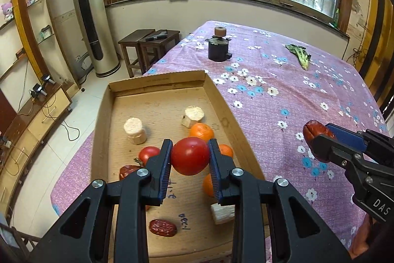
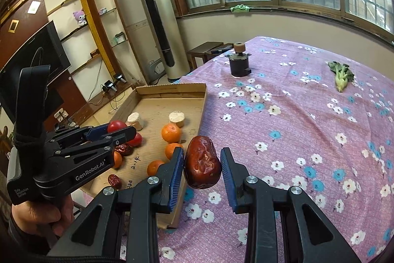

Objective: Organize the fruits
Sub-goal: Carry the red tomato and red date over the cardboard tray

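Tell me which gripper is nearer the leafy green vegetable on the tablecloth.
Right. The right gripper, holding a red date, hangs over the tablecloth on the leafy green vegetable's side; the left gripper holds a tomato over the cardboard tray, farther away.

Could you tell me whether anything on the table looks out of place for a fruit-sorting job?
Yes: a leafy green vegetable lies alone on the floral tablecloth, far from the cardboard tray of fruit, and a dark motor-like cylinder with a pulley on top stands upright near the far edge. Neither is a fruit.
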Motion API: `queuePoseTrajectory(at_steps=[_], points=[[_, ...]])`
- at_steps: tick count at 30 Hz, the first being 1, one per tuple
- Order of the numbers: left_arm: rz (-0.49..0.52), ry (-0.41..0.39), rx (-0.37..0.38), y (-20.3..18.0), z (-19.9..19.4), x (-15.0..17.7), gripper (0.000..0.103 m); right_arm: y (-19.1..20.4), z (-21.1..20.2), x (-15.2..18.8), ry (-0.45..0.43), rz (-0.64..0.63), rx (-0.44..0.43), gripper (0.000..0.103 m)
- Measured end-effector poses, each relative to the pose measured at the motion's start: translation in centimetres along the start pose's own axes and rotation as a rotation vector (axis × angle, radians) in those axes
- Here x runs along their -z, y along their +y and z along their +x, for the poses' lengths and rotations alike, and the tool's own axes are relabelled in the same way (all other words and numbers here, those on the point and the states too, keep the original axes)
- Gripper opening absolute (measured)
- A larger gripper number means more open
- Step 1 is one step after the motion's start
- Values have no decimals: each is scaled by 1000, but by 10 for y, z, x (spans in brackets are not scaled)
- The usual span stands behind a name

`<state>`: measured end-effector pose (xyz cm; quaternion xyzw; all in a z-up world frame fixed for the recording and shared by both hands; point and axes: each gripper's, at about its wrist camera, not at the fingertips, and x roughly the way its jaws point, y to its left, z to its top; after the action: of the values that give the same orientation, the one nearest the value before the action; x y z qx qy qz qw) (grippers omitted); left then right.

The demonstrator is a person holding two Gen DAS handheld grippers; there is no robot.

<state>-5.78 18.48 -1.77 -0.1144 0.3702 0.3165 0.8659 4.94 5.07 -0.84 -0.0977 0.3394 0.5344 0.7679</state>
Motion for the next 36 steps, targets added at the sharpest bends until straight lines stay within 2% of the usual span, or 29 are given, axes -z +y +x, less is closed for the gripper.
queuePoseTrajectory(at_steps=[36], points=[[-55,32,-45,42,22,-6,26,21,38,-22,20,-43,-50,31]])
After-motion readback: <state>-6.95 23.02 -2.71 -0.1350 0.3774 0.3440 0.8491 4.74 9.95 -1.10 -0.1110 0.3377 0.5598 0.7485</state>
